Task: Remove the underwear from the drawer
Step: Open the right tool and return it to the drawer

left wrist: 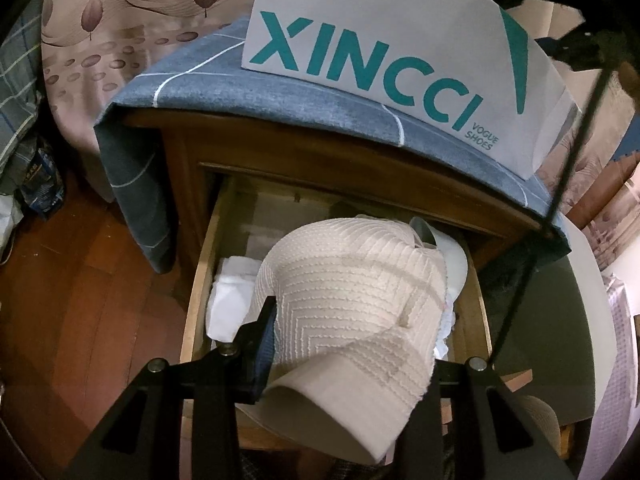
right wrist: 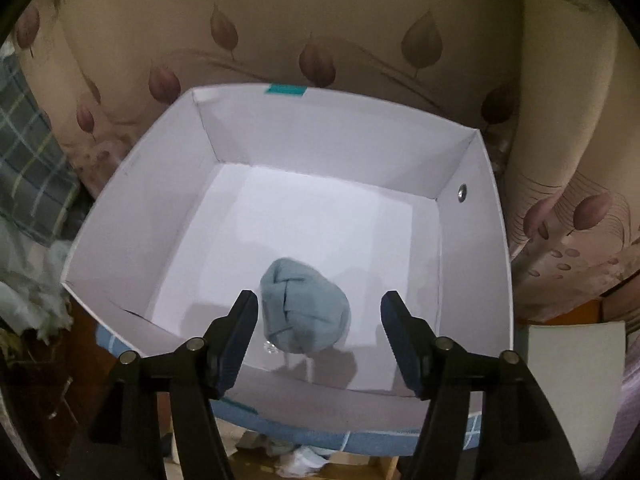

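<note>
In the left wrist view my left gripper point(left wrist: 344, 344) is shut on a cream ribbed underwear piece point(left wrist: 352, 304), which hangs over the open wooden drawer point(left wrist: 200, 280). The garment hides the right finger. White folded cloth point(left wrist: 232, 300) lies in the drawer below. In the right wrist view my right gripper point(right wrist: 320, 312) is open and empty, above the near side of a white shoe box point(right wrist: 168, 184). A rolled light-blue garment point(right wrist: 304, 312) lies on the box floor between the fingers.
The white box marked XINCCI point(left wrist: 360, 52) stands on the blue cloth point(left wrist: 248, 100) that covers the wooden nightstand. A leaf-patterned bed cover point(right wrist: 320, 20) is behind. Red wooden floor point(left wrist: 80, 280) lies left of the drawer. A thin black pole point(left wrist: 560, 184) crosses on the right.
</note>
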Demonstrator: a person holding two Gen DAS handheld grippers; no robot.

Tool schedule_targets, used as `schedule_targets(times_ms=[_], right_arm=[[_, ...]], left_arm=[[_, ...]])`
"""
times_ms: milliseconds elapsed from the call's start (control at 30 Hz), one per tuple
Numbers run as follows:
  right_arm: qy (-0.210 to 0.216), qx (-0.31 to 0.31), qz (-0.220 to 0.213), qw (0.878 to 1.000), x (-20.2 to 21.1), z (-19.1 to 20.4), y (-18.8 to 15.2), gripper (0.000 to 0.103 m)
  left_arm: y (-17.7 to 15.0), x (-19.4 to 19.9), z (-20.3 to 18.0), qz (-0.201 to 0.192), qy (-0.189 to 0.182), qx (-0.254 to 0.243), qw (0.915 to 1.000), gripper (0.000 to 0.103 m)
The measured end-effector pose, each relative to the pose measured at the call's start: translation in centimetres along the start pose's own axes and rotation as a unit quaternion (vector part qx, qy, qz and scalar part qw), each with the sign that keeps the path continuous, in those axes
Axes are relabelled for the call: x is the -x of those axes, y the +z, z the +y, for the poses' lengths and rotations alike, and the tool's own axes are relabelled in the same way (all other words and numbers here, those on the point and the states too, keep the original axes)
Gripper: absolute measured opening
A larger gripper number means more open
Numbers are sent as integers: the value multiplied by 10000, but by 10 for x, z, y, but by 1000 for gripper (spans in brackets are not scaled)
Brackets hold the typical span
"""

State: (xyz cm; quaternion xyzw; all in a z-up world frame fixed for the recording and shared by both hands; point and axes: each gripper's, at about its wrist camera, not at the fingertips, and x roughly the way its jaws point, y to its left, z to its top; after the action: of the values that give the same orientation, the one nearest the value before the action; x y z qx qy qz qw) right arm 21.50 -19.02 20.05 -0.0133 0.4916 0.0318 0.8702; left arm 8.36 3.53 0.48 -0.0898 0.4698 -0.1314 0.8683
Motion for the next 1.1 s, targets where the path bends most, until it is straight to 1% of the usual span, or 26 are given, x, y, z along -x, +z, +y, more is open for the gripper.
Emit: schedule_targets(times_ms=[67, 133, 200, 267, 367, 467, 500, 567, 667, 733, 800, 900, 967, 1033, 1100], right_arm=[[32, -13, -203, 9998, 16, -4, -7, 61], [109, 3, -342, 9994, 29, -8, -19, 65], [160, 53, -474, 9987, 41, -10, -37, 68], [168, 131, -549, 9983, 48, -11, -58, 68], [163, 275, -524, 9981, 48, -18, -94, 68], [94, 335, -452, 9984, 37, -26, -133, 68], [76, 347, -407, 9985, 30, -28, -146, 68], [37, 357, -172, 9992, 5, -33, -174, 68], [-243, 547, 188, 9980, -34, -33, -206, 68], [-215, 478, 514, 9973, -60, -34, -225, 68], [-137, 252, 762, 9967, -81, -38, -240, 68], [19, -90, 1024, 9947, -98, -43, -253, 68], [170, -299, 998, 9944, -98, -48, -252, 68], [306, -413, 1080, 9928, -103, -51, -255, 78], [260, -395, 1156, 9922, -107, -52, -256, 76]], left_arm=[[0, 1, 0, 1, 21, -17, 10000, 38], [0, 1, 1, -13, 27, -17, 10000, 38], [0, 1, 3, -12, 22, 21, 10000, 38], [1, 1, 4, -19, 20, 42, 10000, 38], [1, 3, 6, -43, 44, 44, 10000, 38], [0, 5, 6, -75, 68, 45, 9999, 38], [1, 6, 6, -84, 66, 46, 9999, 38], [1, 7, 5, -96, 59, 37, 9999, 38], [0, 7, 2, -111, 131, -58, 9998, 38], [0, 7, 0, -123, 187, -121, 9997, 38], [0, 8, -1, -114, 201, -140, 9996, 38], [1, 6, -1, -110, 289, -160, 9994, 38], [2, 7, -2, -123, 315, -170, 9993, 38], [3, 7, -3, -130, 372, -179, 9991, 38], [3, 7, -3, -144, 436, -181, 9988, 38]])
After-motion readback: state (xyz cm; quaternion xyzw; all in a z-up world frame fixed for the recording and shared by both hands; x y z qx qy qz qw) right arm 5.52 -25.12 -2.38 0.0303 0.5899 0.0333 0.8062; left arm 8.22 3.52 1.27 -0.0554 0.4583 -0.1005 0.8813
